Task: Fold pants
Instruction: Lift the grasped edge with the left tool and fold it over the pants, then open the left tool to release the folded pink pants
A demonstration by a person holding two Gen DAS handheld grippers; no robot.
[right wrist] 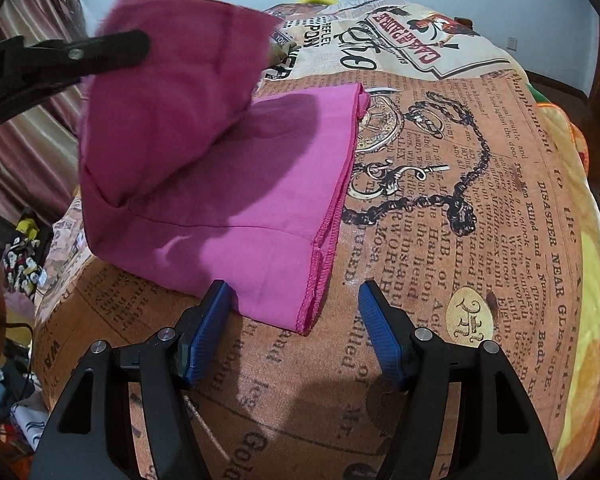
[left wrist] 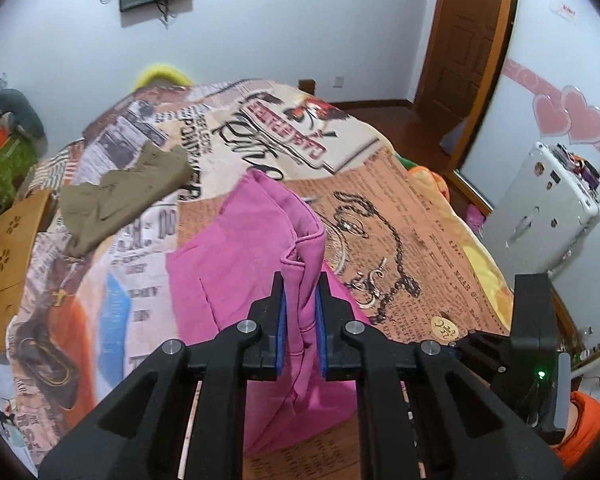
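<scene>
Pink pants [left wrist: 236, 248] lie on a bed with a newspaper-print blanket [left wrist: 412, 216]. My left gripper [left wrist: 301, 292] is shut on a bunched fold of the pink cloth, which it holds raised off the bed. In the right wrist view that lifted part [right wrist: 172, 92] hangs above the flat part of the pants [right wrist: 260, 200], with the left gripper's black finger [right wrist: 100, 50] at the upper left. My right gripper [right wrist: 294, 300] stands open just above the blanket, its blue pads on either side of the near hem corner [right wrist: 308, 316], not pressing it.
Olive-green pants [left wrist: 124, 196] lie crumpled at the far left of the bed. A white appliance [left wrist: 540, 208] stands at the right, a wooden door [left wrist: 464, 40] behind it. Cardboard [left wrist: 8, 256] and clutter sit left of the bed. Curtains [right wrist: 24, 140] hang at the left.
</scene>
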